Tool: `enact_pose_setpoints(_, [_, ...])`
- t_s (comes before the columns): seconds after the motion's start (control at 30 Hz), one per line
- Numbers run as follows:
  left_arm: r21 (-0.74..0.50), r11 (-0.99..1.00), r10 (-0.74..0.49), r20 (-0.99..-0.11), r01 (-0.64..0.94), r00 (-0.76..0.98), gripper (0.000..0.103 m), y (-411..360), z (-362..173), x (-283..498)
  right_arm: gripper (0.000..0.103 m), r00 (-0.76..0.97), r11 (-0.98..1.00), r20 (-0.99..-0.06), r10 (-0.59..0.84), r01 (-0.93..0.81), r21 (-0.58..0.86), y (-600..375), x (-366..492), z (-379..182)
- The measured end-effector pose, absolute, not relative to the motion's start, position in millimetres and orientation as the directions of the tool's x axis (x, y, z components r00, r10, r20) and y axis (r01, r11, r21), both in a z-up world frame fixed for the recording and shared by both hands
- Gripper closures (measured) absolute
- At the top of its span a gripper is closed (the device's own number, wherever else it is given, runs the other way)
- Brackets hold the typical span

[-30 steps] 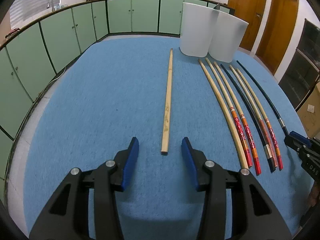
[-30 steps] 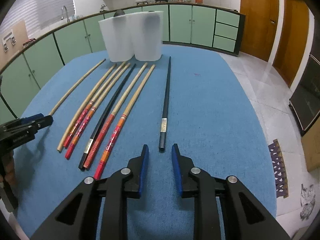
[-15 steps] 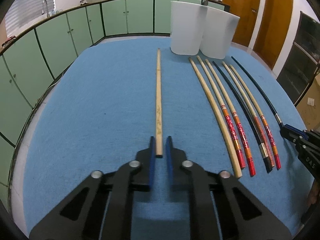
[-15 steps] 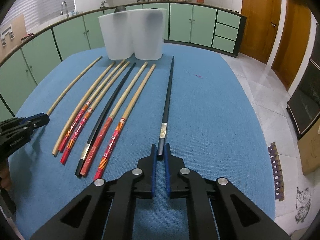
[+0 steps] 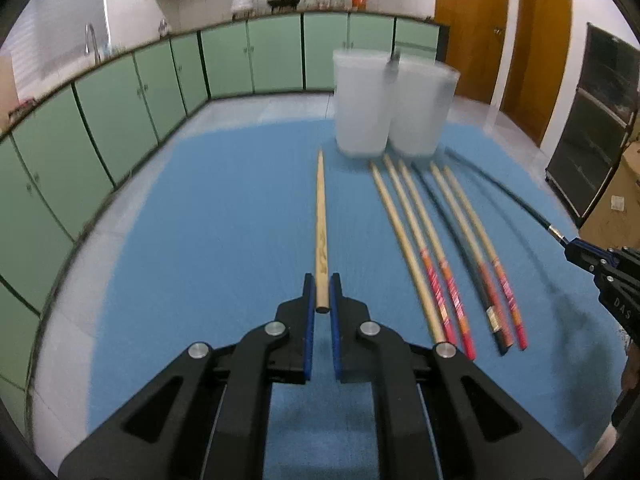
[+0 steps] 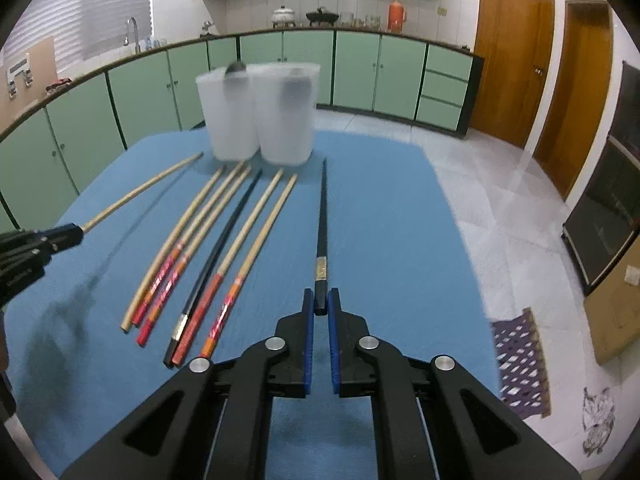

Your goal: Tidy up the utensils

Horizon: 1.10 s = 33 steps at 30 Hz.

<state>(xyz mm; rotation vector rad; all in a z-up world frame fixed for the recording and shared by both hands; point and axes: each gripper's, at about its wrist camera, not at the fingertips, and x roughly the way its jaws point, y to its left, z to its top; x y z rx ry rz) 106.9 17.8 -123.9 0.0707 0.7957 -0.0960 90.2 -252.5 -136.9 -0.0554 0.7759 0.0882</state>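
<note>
Blue mat (image 5: 224, 208): left gripper (image 5: 321, 294) clamps a wooden chopstick (image 5: 321, 216), right gripper (image 6: 321, 308) a black chopstick (image 6: 322, 216); next, probably carry both to the far white cups (image 6: 256, 116).

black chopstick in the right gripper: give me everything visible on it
The black chopstick is slim, glossy and tapered, with a gold band near its thick square end. That end is clamped between the right gripper's blue pads; the thin tip points toward the two translucent cups. It looks raised off the blue mat, apart from the other chopsticks.
</note>
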Motion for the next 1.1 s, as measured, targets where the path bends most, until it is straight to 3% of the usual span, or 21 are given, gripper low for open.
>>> enact_pose_setpoints(0.33, [0.013,0.989,-0.113,-0.562,0.145,0.819,0.097,19.5,-33.2,105.6,0.097,0.796,0.99,-0.601,0.077,-0.132,-0.048,-266.6,92.8,-56.5])
enact_pose_setpoints(0.53, [-0.021,0.985,-0.161,-0.498,0.173,0.852,0.097,16.6,7.5,119.4,0.097,0.802,0.983,-0.586,0.12,-0.179,-0.045,-267.6,112.5,-21.7])
enact_pose_setpoints(1.1, [-0.078,0.967,-0.251,-0.437,0.241,0.864,0.097,11.5,55.6,152.7,0.097,0.774,0.952,-0.583,0.248,-0.306,-0.002,-266.1,153.4,49.5])
